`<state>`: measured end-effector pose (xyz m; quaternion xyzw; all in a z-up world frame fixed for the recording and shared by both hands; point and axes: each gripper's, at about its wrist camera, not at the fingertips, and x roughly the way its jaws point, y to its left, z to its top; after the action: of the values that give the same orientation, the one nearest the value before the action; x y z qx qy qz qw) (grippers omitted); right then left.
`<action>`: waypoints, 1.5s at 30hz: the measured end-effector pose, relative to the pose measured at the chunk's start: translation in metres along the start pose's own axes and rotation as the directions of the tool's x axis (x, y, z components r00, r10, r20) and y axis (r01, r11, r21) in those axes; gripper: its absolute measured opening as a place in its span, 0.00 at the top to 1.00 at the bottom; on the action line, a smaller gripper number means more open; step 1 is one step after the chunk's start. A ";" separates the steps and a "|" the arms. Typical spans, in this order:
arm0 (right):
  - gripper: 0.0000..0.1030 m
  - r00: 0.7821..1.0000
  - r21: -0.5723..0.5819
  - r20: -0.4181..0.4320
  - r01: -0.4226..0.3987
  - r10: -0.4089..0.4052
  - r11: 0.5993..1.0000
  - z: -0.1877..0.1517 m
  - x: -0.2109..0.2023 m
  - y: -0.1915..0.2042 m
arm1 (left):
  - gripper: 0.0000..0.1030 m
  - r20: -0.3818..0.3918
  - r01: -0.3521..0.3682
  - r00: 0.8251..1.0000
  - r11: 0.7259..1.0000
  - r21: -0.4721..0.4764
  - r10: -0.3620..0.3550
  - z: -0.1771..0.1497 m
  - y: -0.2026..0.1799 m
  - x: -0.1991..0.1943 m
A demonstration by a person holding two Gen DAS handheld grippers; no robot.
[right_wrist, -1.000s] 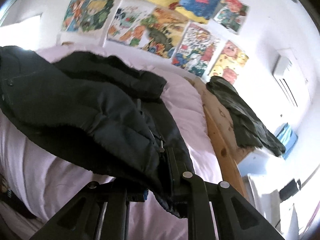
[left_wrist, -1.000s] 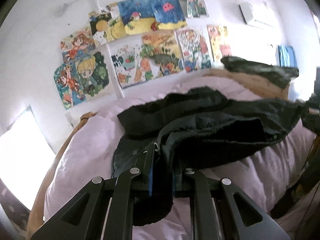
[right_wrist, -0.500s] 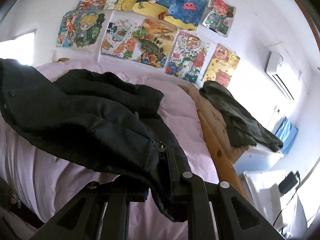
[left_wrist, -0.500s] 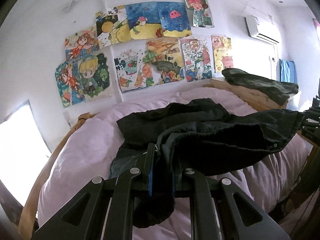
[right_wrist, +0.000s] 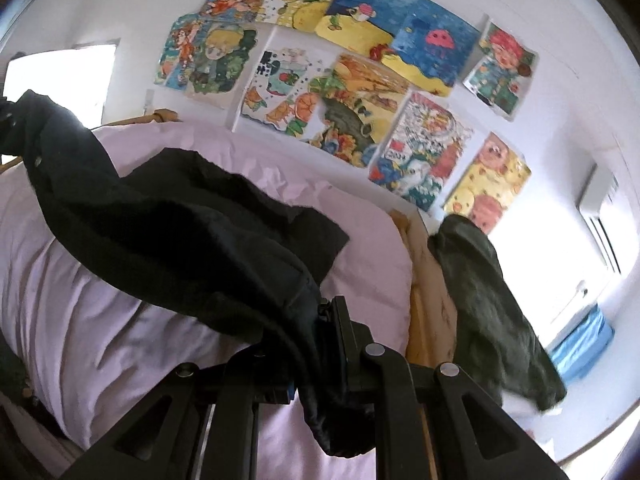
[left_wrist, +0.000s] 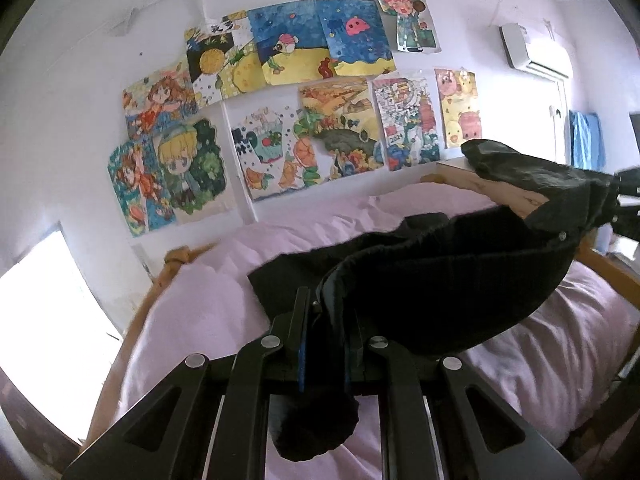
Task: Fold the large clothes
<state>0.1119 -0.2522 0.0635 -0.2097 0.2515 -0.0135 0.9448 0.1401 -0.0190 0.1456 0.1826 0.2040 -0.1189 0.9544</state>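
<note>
A large black jacket point(left_wrist: 432, 280) hangs stretched between my two grippers above a bed with a pale pink duvet point(left_wrist: 200, 320). My left gripper point(left_wrist: 324, 308) is shut on one edge of the jacket, and a loose end dangles below its fingers. My right gripper point(right_wrist: 320, 312) is shut on the other edge of the jacket point(right_wrist: 180, 232). The right gripper shows at the right edge of the left wrist view point(left_wrist: 626, 200). The far part of the jacket still rests on the duvet point(right_wrist: 120, 320).
A dark green garment point(right_wrist: 488, 312) lies over the wooden bed frame point(right_wrist: 432, 304) at the right; it also shows in the left wrist view point(left_wrist: 520, 168). Colourful drawings point(left_wrist: 312, 92) cover the wall behind. An air conditioner point(left_wrist: 536, 48) hangs at the upper right. A bright window point(left_wrist: 44, 300) is at the left.
Both grippers have risen with the jacket and tilted upward. The jacket has lifted off the duvet and is pulled tauter between them.
</note>
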 end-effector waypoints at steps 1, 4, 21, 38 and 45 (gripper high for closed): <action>0.86 1.000 -0.013 0.001 -0.001 0.001 1.000 0.007 0.007 -0.003 | 0.90 -0.003 -0.006 1.000 1.000 0.010 0.006 0.005 0.002 0.008; 0.86 1.000 -0.048 0.006 0.017 -0.016 0.999 0.027 0.033 -0.010 | 0.91 -0.019 -0.017 1.000 1.000 0.002 0.017 0.019 0.014 0.037; 0.86 0.992 -0.019 0.037 0.119 -0.119 0.993 0.112 0.203 -0.033 | 0.97 -0.014 -0.171 0.985 0.985 -0.004 0.171 0.069 0.056 0.202; 0.86 0.995 0.001 -0.062 0.085 -0.084 0.996 0.129 0.342 -0.021 | 0.97 -0.075 -0.190 0.979 0.982 -0.016 0.189 0.040 0.085 0.336; 0.86 0.996 0.023 -0.088 -0.010 0.012 1.000 0.116 0.362 -0.025 | 0.97 -0.140 -0.156 0.978 0.988 -0.005 0.154 0.019 0.085 0.367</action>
<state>0.4853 -0.2771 -0.0055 -0.1970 0.2937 -0.0205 0.9352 0.4987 -0.0058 0.0285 0.1982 0.2564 -0.0296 0.9456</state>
